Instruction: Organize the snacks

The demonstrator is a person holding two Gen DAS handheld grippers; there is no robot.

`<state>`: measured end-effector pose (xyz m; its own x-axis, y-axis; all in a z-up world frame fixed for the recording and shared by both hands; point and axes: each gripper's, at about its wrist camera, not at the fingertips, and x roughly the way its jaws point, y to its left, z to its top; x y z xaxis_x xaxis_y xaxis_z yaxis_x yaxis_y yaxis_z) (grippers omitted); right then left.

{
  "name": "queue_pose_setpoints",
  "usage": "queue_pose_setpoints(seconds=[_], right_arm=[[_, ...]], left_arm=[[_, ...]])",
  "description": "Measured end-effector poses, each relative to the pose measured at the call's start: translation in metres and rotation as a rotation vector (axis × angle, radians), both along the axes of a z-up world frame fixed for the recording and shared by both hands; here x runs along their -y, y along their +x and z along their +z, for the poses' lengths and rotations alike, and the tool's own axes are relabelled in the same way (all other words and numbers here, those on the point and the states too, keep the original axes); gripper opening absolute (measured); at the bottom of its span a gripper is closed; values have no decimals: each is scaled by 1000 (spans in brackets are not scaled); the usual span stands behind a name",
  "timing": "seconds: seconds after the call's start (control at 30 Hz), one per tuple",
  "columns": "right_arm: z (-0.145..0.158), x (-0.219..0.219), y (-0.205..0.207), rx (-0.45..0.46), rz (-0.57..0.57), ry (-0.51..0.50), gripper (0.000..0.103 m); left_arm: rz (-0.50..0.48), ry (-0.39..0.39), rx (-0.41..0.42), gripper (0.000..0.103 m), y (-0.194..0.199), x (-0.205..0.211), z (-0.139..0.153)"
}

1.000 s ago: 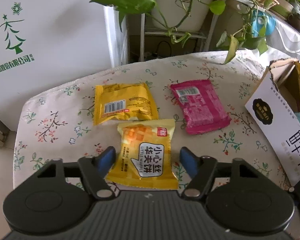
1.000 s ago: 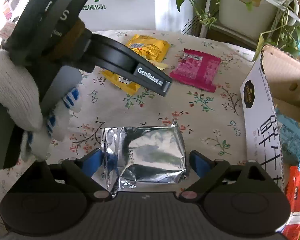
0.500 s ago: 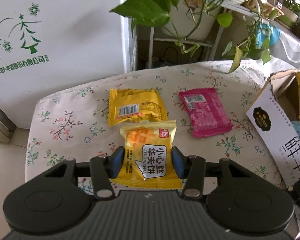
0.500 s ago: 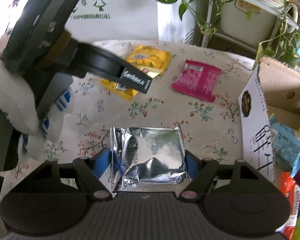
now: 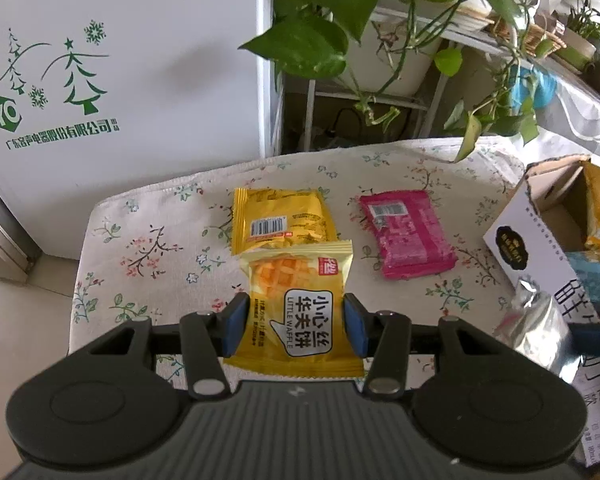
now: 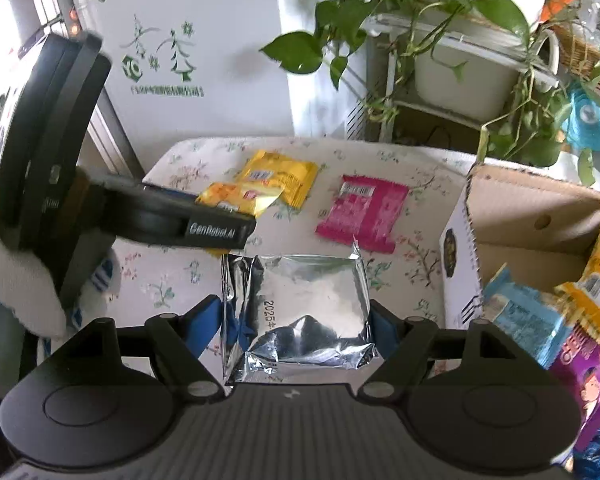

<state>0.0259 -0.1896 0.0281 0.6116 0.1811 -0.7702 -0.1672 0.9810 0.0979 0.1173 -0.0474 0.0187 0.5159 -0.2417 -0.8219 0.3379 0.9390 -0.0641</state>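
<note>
My left gripper [image 5: 295, 322] is shut on a yellow waffle packet [image 5: 296, 300] and holds it above the floral table [image 5: 148, 248]. It also shows from the side in the right wrist view [image 6: 236, 198]. My right gripper [image 6: 300, 326] is shut on a silver foil packet [image 6: 304, 312], lifted off the table; the packet shows at the right of the left wrist view [image 5: 536, 332]. A second yellow packet [image 5: 280, 220] and a pink packet [image 5: 406, 236] lie on the table beyond.
An open cardboard box [image 6: 512, 240] with several snack packs stands at the right. A white appliance [image 5: 120, 80] and a plant stand with trailing leaves [image 5: 380, 60] are behind the table. The table's left edge drops to the floor.
Both grippers closed on their packets and lifted them off the table. The view of each has pulled back and upward.
</note>
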Motion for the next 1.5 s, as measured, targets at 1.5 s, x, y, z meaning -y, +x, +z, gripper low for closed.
queue_pose_setpoints(seconds=[1.5], right_arm=[[85,103,-33,214,-224,131,82]], left_arm=[[69,-174,79,49,-96,26,54]])
